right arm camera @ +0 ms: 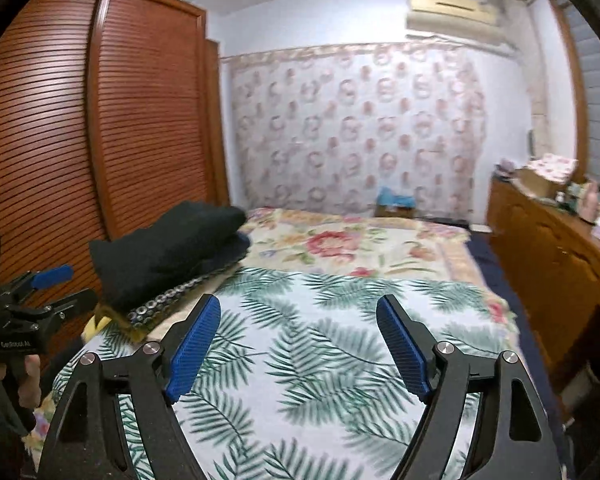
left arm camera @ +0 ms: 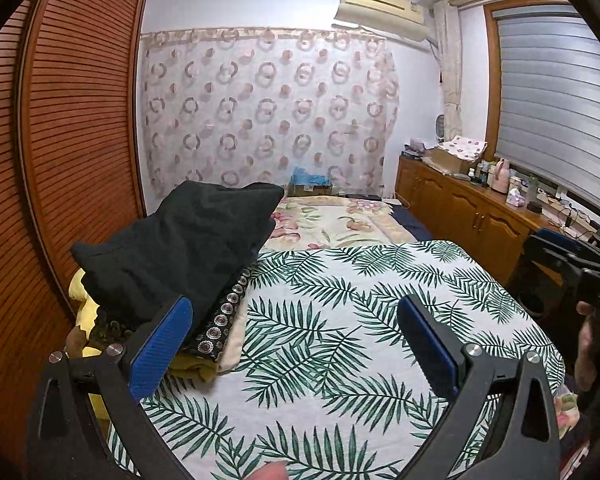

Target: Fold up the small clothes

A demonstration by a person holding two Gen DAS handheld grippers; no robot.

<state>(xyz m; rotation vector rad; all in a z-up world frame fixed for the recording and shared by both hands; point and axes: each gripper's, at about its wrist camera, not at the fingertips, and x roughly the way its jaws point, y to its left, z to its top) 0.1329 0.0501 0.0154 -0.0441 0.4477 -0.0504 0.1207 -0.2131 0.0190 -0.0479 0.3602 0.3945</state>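
Over the leaf-print cover (left arm camera: 340,320), both the left gripper (left arm camera: 296,316) and right gripper (right arm camera: 298,320) are held wide and empty; the next garment is best taken from the folded pile (left arm camera: 172,248) at the left edge by a corner.

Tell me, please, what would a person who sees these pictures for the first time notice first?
Probably the white bed cover with green palm leaves, which fills the foreground. On its left edge lies a stack of folded clothes with a black garment on top, beside the slatted wooden wardrobe. Both pairs of tongs, left and right, stand open and empty over the cover.
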